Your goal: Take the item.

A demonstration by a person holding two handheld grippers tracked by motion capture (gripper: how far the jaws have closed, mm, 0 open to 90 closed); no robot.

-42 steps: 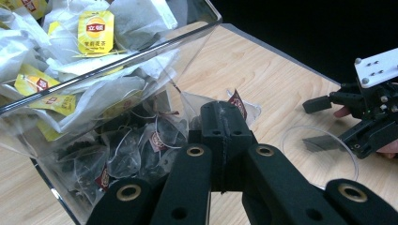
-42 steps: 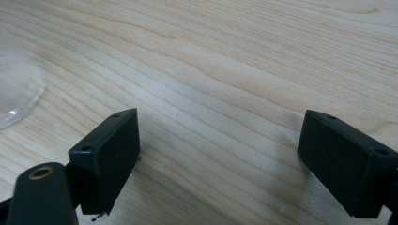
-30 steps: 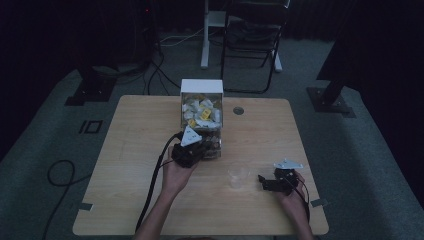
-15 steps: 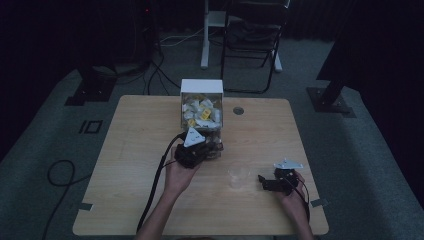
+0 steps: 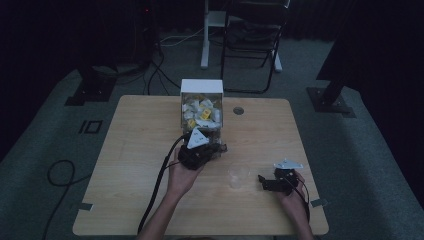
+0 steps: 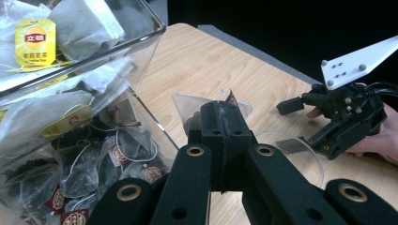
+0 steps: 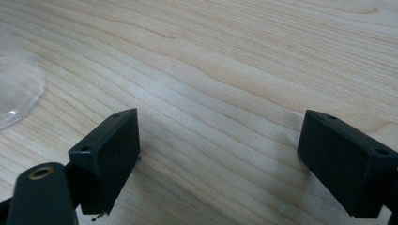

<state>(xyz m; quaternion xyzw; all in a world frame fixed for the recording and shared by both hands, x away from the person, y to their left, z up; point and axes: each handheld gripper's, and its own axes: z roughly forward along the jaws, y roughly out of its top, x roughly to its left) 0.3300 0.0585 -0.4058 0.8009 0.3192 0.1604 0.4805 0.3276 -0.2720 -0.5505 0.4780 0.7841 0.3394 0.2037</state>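
High view: dim, I see murky surroundings, table (image 5: 140, 165) faintly lit; gripper views: brighter, even light; soft shadows under my right gripper (image 7: 220, 164); near jaws slightly blurred; clear box (image 6: 70, 117) shows mild glare.

A folding chair (image 5: 252, 35) and floor cables (image 5: 60, 172) surround the wooden table (image 5: 135, 145).

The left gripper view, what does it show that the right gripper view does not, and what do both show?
Left gripper view: shut jaws pinch a tea bag beside the clear box of tea bags, with the right gripper farther off. Right gripper view: that gripper's own jaws, wide apart over bare wood. Both: the table and the clear cup.
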